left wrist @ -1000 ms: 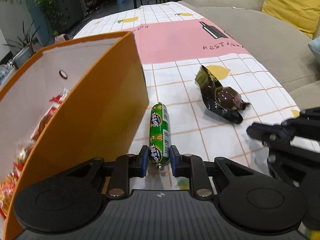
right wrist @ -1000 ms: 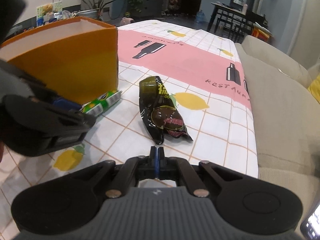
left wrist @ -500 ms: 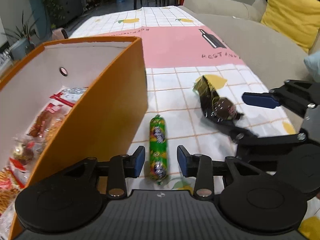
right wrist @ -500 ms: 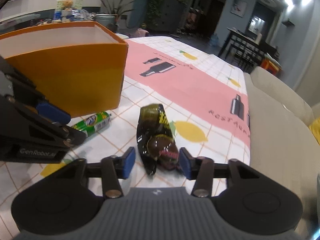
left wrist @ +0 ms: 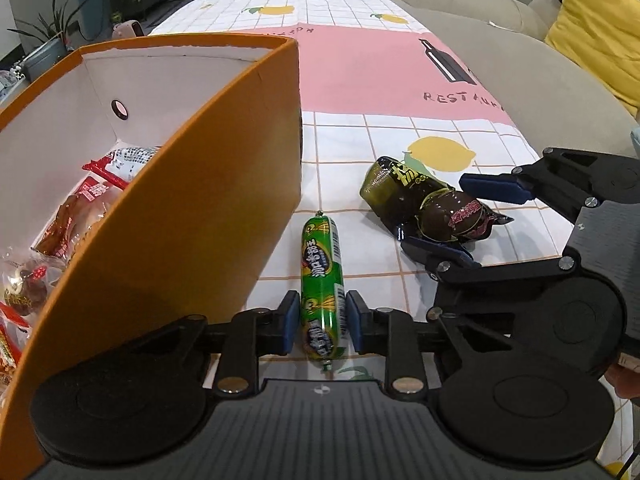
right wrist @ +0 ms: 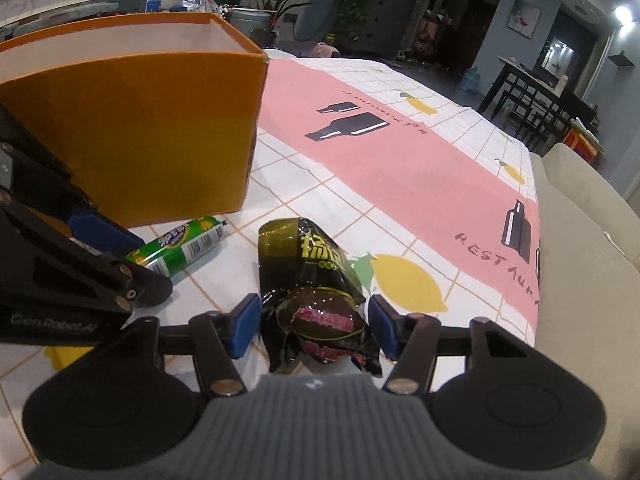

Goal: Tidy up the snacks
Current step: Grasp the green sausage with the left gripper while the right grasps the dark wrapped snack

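Note:
A green sausage stick (left wrist: 322, 280) lies on the tablecloth beside an orange box (left wrist: 208, 184). My left gripper (left wrist: 322, 326) has its pads against both sides of the stick's near end. A dark glossy snack packet (right wrist: 312, 284) lies to its right. My right gripper (right wrist: 314, 324) is open and straddles the packet's near end, with gaps on both sides. In the left wrist view the packet (left wrist: 424, 204) lies between the right gripper's blue pads (left wrist: 492, 188). The stick also shows in the right wrist view (right wrist: 180, 246).
The orange box (right wrist: 132, 120) stands at the left and holds several red and clear snack packs (left wrist: 80, 208). A grey sofa (left wrist: 520, 64) with a yellow cushion (left wrist: 604, 20) runs along the table's right edge. The tablecloth (right wrist: 400, 168) stretches far ahead.
My left gripper opened, then closed again onto the sausage stick. My right gripper opened from shut and moved forward until its fingers straddle the dark packet.

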A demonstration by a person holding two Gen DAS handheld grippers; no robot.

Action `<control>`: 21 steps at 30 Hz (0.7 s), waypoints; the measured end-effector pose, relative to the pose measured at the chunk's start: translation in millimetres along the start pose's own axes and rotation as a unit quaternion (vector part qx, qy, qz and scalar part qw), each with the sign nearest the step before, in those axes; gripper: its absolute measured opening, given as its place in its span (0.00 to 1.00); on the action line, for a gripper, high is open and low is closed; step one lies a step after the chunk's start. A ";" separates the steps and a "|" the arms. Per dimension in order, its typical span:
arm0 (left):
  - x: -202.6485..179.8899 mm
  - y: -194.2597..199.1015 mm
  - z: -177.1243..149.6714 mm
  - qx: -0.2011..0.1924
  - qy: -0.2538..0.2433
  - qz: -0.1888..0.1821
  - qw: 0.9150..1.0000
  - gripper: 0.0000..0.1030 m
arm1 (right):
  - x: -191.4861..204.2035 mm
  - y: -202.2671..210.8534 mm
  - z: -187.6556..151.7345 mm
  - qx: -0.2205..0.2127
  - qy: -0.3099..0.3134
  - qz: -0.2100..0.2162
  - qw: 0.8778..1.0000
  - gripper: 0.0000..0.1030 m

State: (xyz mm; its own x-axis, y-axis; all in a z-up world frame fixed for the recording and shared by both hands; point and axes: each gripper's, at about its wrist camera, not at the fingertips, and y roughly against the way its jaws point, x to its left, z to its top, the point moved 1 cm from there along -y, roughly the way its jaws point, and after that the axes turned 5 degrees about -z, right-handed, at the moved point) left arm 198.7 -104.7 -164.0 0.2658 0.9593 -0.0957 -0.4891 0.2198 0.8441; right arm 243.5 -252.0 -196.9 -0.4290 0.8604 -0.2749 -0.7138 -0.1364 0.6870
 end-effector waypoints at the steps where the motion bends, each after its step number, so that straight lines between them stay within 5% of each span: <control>1: 0.8 -0.1 0.1 0.000 0.001 -0.002 1.000 0.28 | 0.4 -0.2 0.2 0.000 -0.004 0.001 1.000 0.54; 21: 1.9 24.1 -31.9 0.029 -0.015 -0.034 0.999 0.24 | 19.6 53.2 -26.2 0.063 -0.143 -0.004 0.988 0.49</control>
State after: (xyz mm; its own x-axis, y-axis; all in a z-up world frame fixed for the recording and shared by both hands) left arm 160.9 -91.9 -160.7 0.3214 0.9366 -0.1397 -0.4204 0.2733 0.8652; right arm 182.7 -255.2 -183.3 -0.2369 0.9671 -0.0930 -0.6343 -0.0814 0.7688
